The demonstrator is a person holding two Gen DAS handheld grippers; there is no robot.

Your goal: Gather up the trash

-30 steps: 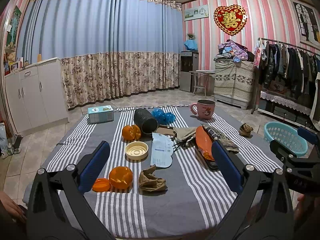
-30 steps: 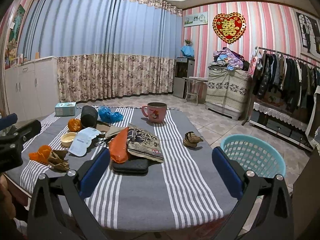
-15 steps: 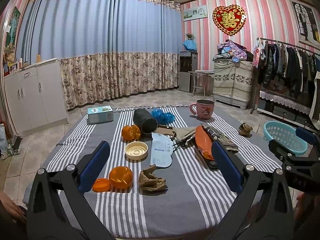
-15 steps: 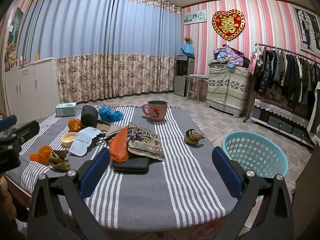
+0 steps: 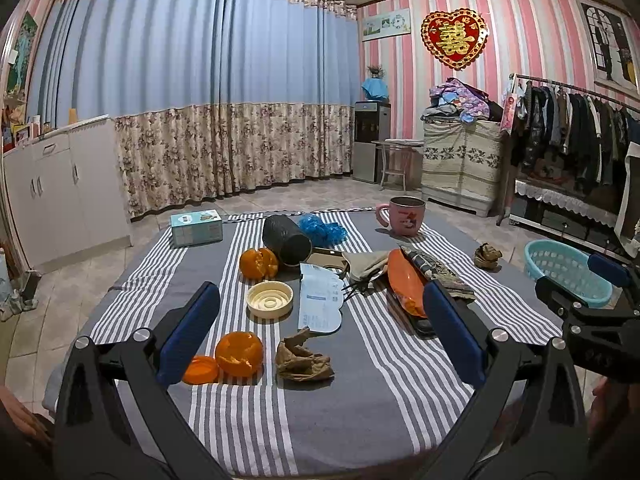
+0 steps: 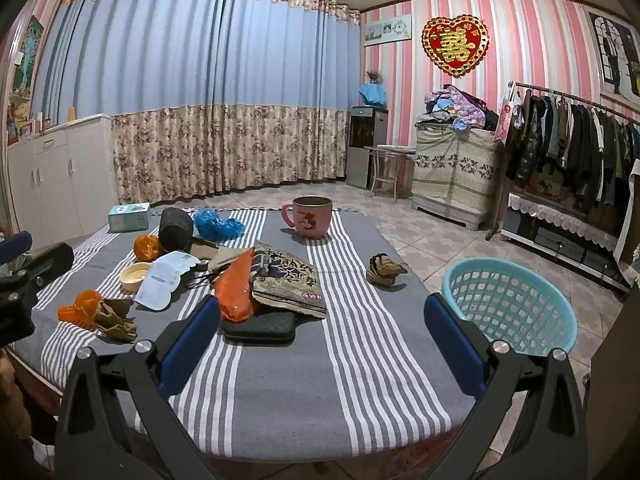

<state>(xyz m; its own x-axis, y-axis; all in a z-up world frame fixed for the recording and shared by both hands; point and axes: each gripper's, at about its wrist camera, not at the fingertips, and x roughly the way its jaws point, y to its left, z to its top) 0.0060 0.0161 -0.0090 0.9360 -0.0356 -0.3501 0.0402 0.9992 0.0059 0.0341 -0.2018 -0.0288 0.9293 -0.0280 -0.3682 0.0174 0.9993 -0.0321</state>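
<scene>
A striped cloth covers the table [image 5: 360, 400]. Near its front lie orange peels [image 5: 239, 354] and a crumpled brown paper [image 5: 302, 358], just beyond my open, empty left gripper [image 5: 320, 332]. Another peel [image 5: 258, 263] lies farther back. A second brown paper wad [image 6: 384, 269] lies at the table's right side, beyond my open, empty right gripper [image 6: 322, 336]. A teal basket [image 6: 510, 304] stands on the floor right of the table; it also shows in the left wrist view [image 5: 566, 266].
On the table are a pink mug [image 6: 310, 216], a black cylinder on its side [image 5: 286, 239], blue crumpled plastic [image 5: 322, 230], a cream lid [image 5: 269, 299], a white packet [image 5: 320, 304], an orange bag [image 6: 236, 288] on a dark case, and a tissue box [image 5: 196, 228].
Both grippers have drifted very slightly; the right view has shifted a little toward the basket. Nothing on the table has moved.
</scene>
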